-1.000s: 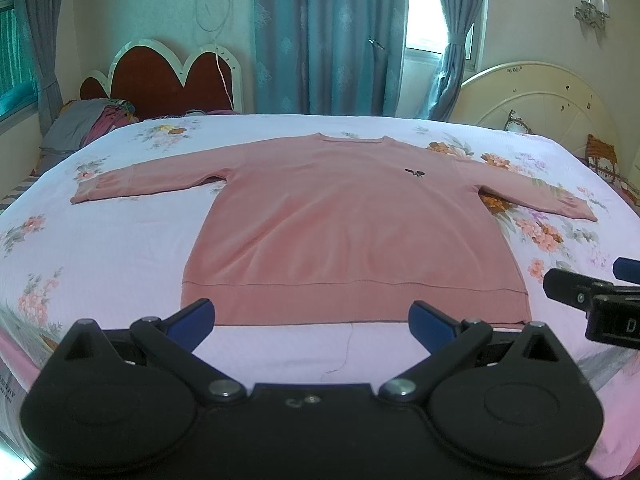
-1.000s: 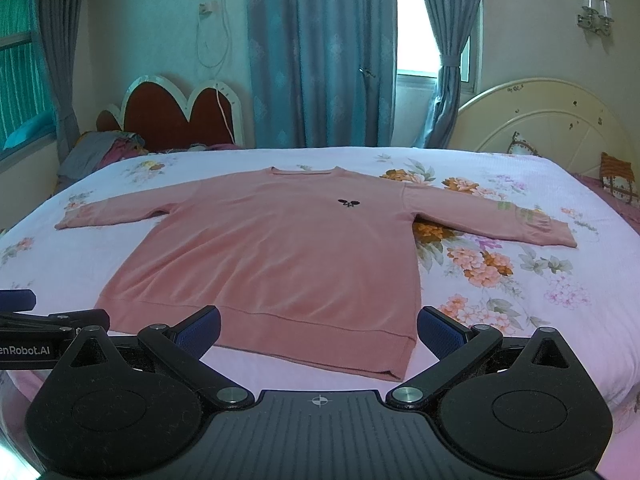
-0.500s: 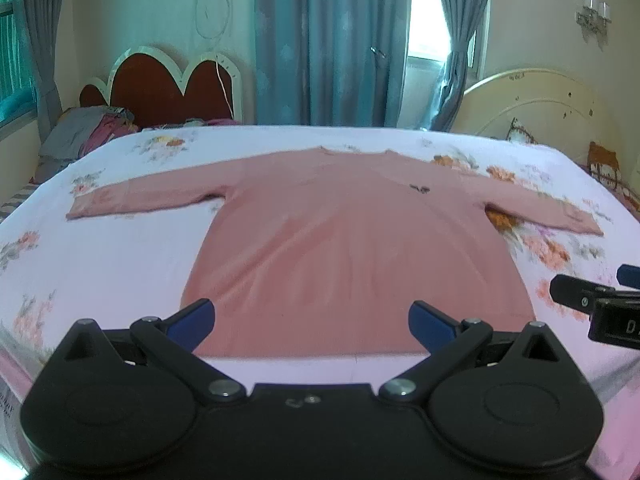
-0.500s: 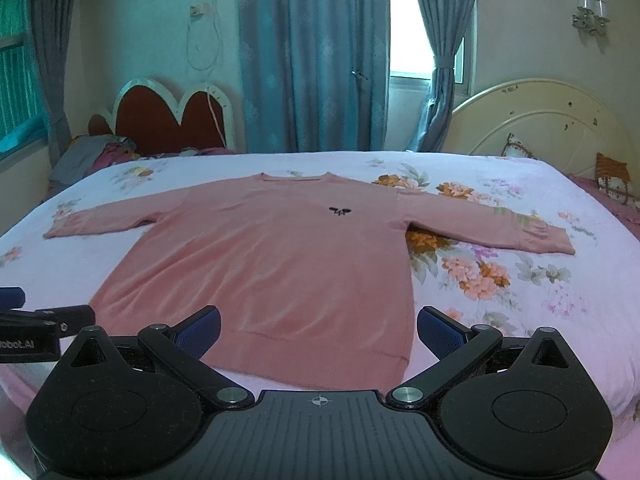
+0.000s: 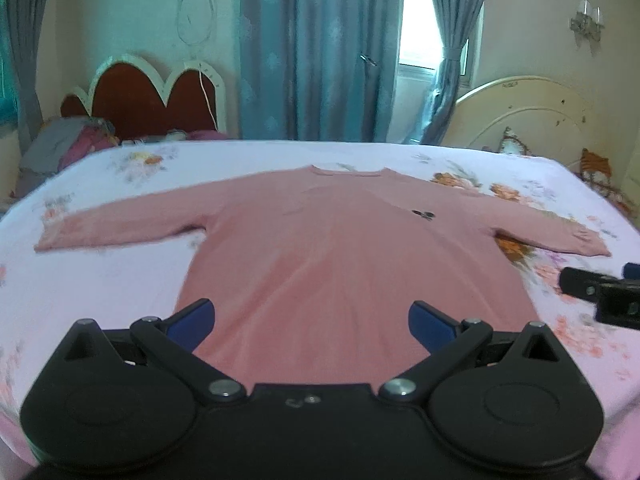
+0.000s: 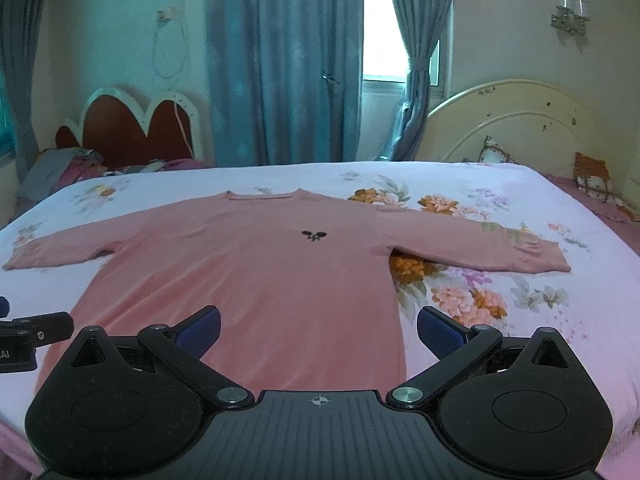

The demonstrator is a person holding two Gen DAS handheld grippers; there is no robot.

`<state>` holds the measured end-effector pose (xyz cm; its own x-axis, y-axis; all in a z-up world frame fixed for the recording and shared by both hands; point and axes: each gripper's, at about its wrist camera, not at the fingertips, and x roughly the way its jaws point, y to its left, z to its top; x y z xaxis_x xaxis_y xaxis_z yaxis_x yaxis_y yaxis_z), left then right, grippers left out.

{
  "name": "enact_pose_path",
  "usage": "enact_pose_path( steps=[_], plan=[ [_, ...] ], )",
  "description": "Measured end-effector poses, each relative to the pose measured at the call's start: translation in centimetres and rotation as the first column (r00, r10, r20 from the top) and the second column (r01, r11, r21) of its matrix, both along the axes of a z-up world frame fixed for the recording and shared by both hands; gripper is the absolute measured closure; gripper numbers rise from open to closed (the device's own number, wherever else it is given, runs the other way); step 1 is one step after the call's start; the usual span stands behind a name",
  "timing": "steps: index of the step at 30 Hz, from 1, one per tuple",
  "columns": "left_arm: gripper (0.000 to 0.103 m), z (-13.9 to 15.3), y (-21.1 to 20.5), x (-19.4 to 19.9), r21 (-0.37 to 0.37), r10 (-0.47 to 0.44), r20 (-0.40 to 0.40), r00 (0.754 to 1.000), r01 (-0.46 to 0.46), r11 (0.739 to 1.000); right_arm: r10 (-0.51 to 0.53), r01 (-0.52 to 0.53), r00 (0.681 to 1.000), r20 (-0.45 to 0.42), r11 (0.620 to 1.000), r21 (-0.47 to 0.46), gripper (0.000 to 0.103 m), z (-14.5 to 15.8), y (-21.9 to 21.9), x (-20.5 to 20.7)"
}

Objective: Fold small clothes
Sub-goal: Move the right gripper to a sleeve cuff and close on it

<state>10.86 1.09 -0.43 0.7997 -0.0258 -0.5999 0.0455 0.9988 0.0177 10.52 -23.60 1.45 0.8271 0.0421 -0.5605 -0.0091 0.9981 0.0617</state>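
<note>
A pink long-sleeved sweater (image 5: pixel 340 248) (image 6: pixel 256 272) lies flat and face up on the floral bedsheet, both sleeves spread out sideways, a small black emblem (image 6: pixel 314 235) on its chest. My left gripper (image 5: pixel 312 322) hangs open over the sweater's lower part, nothing between its blue fingertips (image 5: pixel 192 320). My right gripper (image 6: pixel 318 330) is open too, above the lower right part of the sweater near its right side seam. The hem is hidden behind both gripper bodies. Each gripper shows at the edge of the other's view: the right gripper (image 5: pixel 600 292), the left gripper (image 6: pixel 28 336).
The bed (image 6: pixel 520 208) is covered by a white sheet with flower prints. A red and white headboard (image 5: pixel 148 96) with a heap of clothes (image 5: pixel 68 144) stands far left, a cream headboard (image 6: pixel 516 120) with cushions far right. Blue curtains (image 5: pixel 316 52) hang behind.
Both grippers have moved forward over the sweater, so its hem has slipped out of sight beneath them. Both stay open. The sweater has not moved.
</note>
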Motion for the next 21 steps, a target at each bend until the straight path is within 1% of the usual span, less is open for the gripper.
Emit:
enact_pose_path(
  steps=[2,4,7,10,12,15,17,19,20,21],
  plan=[
    [0.0,0.1,-0.1,1.1,0.038,-0.016,0.014,1.0,0.016,0.999,-0.015,0.015,1.0,0.007,1.0,0.004,0.0,0.2,0.1,0.8],
    [0.0,0.3,-0.1,2.4,0.048,-0.051,0.02,0.998,0.05,0.998,-0.041,0.041,0.999,0.025,0.999,-0.004,0.0,0.4,0.2,1.7],
    [0.0,0.2,0.0,4.2,0.01,-0.111,0.024,0.994,0.111,0.994,-0.074,0.075,0.996,0.038,0.997,-0.007,0.0,0.5,0.0,3.2],
    [0.0,-0.7,0.2,5.1,-0.056,-0.147,0.083,0.986,0.152,0.987,-0.111,0.111,0.994,0.024,0.994,0.003,0.0,0.1,-0.6,4.7],
    [0.0,-1.2,-0.5,6.0,-0.067,-0.172,0.062,0.983,0.176,0.982,-0.131,0.131,0.991,0.021,0.991,0.011,0.0,-0.1,-1.5,5.2],
    [0.0,-1.8,-2.1,7.2,-0.044,-0.24,0.037,0.97,0.241,0.97,-0.177,0.176,0.984,0.021,0.984,0.036,0.0,-0.4,-3.5,5.8],
    [0.0,-2.2,-3.1,8.2,-0.055,-0.29,0.01,0.957,0.29,0.955,-0.209,0.208,0.978,0.009,0.977,0.056,0.0,-0.7,-5.4,6.5],
    [0.0,-2.8,-4.2,9.5,-0.058,-0.284,-0.044,0.958,0.281,0.958,-0.239,0.239,0.971,0.004,0.969,0.056,0.0,-1.0,-7.2,7.2],
    [0.0,-3.1,-4.8,9.9,-0.045,-0.284,-0.063,0.957,0.281,0.958,-0.25,0.25,0.968,0.003,0.967,0.058,0.0,-1.1,-7.9,7.6],
    [0.0,-3.4,-5.5,10.3,-0.024,-0.293,-0.065,0.954,0.292,0.956,-0.261,0.26,0.965,0.0,0.963,0.065,0.0,-1.4,-8.9,8.1]
  ],
)
